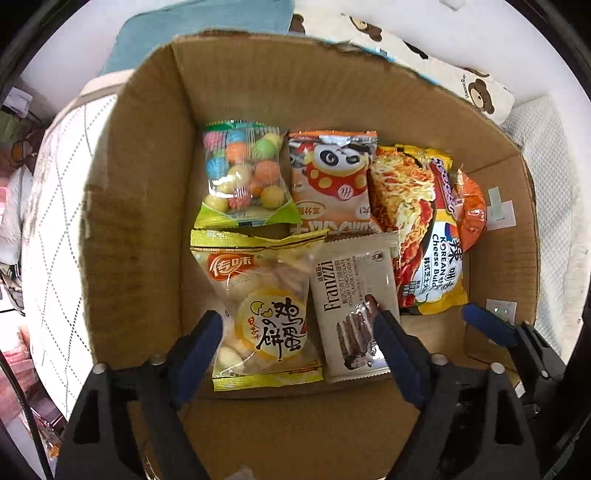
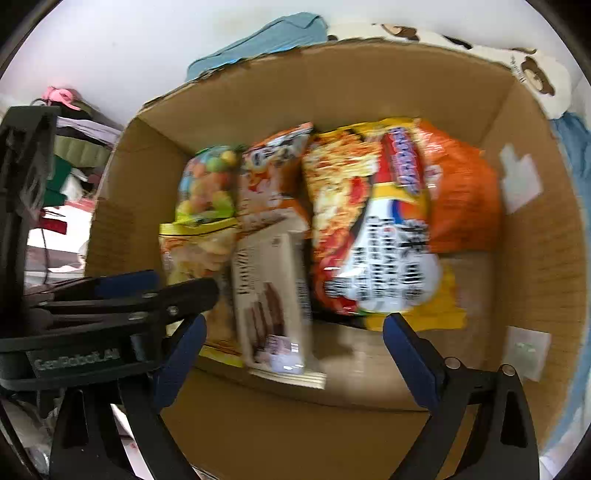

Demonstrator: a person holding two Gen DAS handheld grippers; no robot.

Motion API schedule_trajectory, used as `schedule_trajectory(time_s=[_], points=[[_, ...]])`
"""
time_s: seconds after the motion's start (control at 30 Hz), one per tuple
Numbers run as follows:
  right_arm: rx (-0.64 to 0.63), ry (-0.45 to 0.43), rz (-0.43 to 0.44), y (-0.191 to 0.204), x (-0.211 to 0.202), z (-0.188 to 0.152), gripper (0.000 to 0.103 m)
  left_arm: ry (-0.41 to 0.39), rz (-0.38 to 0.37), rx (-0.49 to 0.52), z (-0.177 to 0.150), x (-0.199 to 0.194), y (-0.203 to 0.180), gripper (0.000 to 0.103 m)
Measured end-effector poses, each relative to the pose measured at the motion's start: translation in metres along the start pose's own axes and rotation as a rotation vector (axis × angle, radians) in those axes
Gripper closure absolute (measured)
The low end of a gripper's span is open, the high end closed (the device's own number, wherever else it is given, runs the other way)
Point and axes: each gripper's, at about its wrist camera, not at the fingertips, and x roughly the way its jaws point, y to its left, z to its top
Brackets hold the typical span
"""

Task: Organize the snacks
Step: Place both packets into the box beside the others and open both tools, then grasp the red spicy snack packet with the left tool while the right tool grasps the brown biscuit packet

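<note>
A cardboard box (image 1: 147,192) holds several snack packs. At the back lie a clear bag of coloured candy balls (image 1: 243,177), an orange cartoon pack (image 1: 328,181) and a Korean cheese noodle pack (image 1: 417,229). In front lie a yellow egg-biscuit bag (image 1: 262,306) and a grey Franzzi cookie pack (image 1: 354,306). My left gripper (image 1: 299,328) is open above the two front packs, holding nothing. My right gripper (image 2: 295,332) is open and empty above the Franzzi pack (image 2: 273,295) and the noodle pack (image 2: 376,229). The right view is blurred.
The box stands on a quilted white bed cover (image 1: 55,206). A teal cloth (image 1: 207,33) and a bear-print pillow (image 1: 436,62) lie behind the box. The right gripper's finger (image 1: 487,325) shows at the box's right wall. The left gripper's body (image 2: 92,310) fills the right view's left side.
</note>
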Motion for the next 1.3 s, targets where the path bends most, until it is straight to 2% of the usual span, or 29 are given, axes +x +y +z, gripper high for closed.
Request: schedule_trajectory(time_s=[0.13,0.37,0.67,0.93,1.13,1.23,1.3], points=[[0.004,-0.023,-0.043,-0.010,-0.013,-0.007,0.005,-0.048,0.036,0.006,-0.005,-0.008,-0.005,0.018],[0.007,-0.083,-0.097,-0.027,-0.036,-0.024,0.005,-0.134,0.050,0.016,-0.025,-0.033,-0.008,0.018],[0.006,-0.163,-0.115,-0.023,-0.073,-0.049,0.005,-0.257,0.077,0.069,-0.053,-0.064,-0.022,0.018],[-0.009,-0.267,-0.108,-0.014,-0.118,-0.077,0.005,-0.377,0.063,0.085,-0.090,-0.100,-0.031,0.018],[0.005,-0.331,-0.059,-0.012,-0.148,-0.108,0.005,-0.458,0.042,0.069,-0.122,-0.129,-0.023,0.018],[0.026,-0.317,-0.018,-0.017,-0.146,-0.124,0.005,-0.477,0.101,0.055,-0.142,-0.125,-0.009,0.018],[0.049,-0.295,-0.009,-0.024,-0.136,-0.135,0.005,-0.459,0.126,0.034,-0.153,-0.112,0.003,0.018]])
